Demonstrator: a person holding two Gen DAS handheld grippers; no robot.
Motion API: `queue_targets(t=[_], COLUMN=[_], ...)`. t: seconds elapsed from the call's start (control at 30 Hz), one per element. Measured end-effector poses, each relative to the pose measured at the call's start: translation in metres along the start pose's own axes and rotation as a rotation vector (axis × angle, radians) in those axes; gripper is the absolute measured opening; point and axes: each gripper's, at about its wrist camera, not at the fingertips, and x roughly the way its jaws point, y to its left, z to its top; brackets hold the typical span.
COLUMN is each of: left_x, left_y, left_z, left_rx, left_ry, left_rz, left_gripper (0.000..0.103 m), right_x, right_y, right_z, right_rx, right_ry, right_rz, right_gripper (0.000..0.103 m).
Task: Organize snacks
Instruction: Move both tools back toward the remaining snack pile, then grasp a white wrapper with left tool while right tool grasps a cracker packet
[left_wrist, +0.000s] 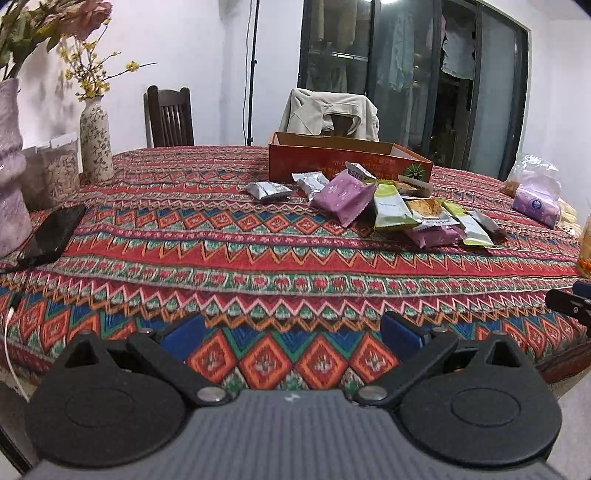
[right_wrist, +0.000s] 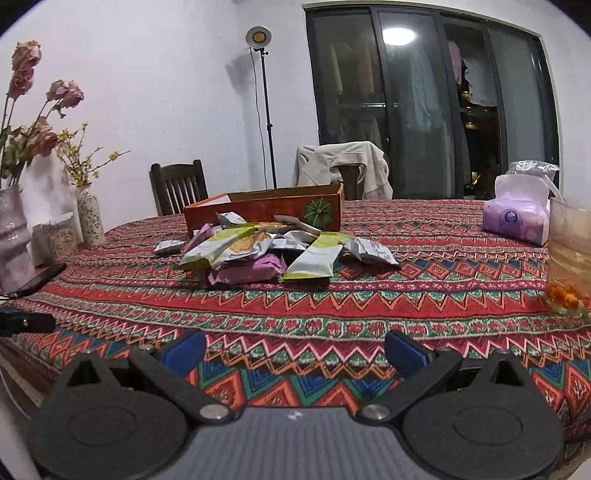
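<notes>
Foil snack packets (right_wrist: 273, 247) lie heaped well ahead of both spread, empty grippers, left gripper (left_wrist: 291, 332) and right gripper (right_wrist: 295, 352), just before the orange cardboard box (right_wrist: 266, 212).

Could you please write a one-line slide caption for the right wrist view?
Open right gripper faces a pile of snack packets before an orange box.

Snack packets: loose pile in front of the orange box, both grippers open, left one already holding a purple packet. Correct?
Not quite. The left gripper holds nothing, per the left wrist view. The snack packets do lie loose before the orange box, and the right gripper is open too.
</notes>
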Motion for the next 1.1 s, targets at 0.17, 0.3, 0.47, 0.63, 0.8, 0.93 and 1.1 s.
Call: queue_targets(t=[0.17, 0.3, 0.47, 0.63, 0.8, 0.93, 1.1], left_x=[0.016, 0.029, 0.048, 0.073, 0.111, 0.15, 0.218], left_y=[0.002, 0.003, 0.004, 0.001, 0.003, 0.01, 0.016], left_z=[0.014, 0.023, 0.034, 0.056, 0.087, 0.118, 0.148], left_rx=[-0.002, -0.011, -0.027, -0.022, -0.047, -0.047, 0.013], left_ry=[0.023, 0.029, 0.033, 0.023, 0.028, 0.011, 0.079], left_rz=[0.017, 0.023, 0.011, -0.008, -0.023, -0.025, 0.005], left_gripper=[0.103, 0.103, 0.103, 0.103, 0.103, 0.099, 0.096], right_x=[0.016, 0.033, 0.057, 0.076, 0.098, 0.125, 0.164], right_y=[0.002, -0.001, -0.001, 0.009, 0.021, 0.029, 0.049], right_z=[0.009, 0.018, 0.032, 0.05, 0.069, 0.083, 0.095], right_rx=[-0.001, 0.019, 0.017, -0.03, -0.038, -0.007, -0.054], right_ry=[-0.004, 0.006, 0.024, 0.026, 0.025, 0.046, 0.081], right_rz=[-0.007, 0.008, 0.029, 0.054, 0.114, 0.161, 0.135], right_gripper=[0.103, 0.103, 0.1, 0.089, 0.077, 0.073, 0.071])
